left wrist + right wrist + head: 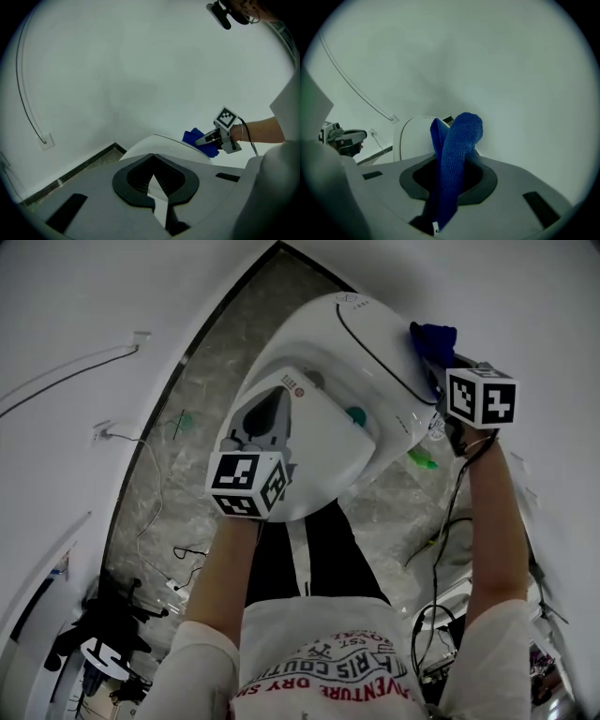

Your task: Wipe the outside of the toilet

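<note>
The white toilet [356, 343] stands below me with its lid down, close to the wall. My right gripper [441, 367] is shut on a blue cloth [433, 337], which rests against the toilet's rear right side. In the right gripper view the cloth [459, 140] sticks up out of the jaws of the right gripper [450, 180], with the toilet [412, 136] behind it. My left gripper [270, 411] hovers over the lid, shut and holding nothing. The left gripper view shows the left gripper [152, 166], the toilet [159, 143], and the right gripper [207, 139] with the cloth [192, 137].
White walls close in on both sides of a grey marble floor [187, 456]. Cables [150, 512] trail over the floor at the left and a green object [422, 460] lies right of the toilet. A thin pipe [28, 108] runs down the wall.
</note>
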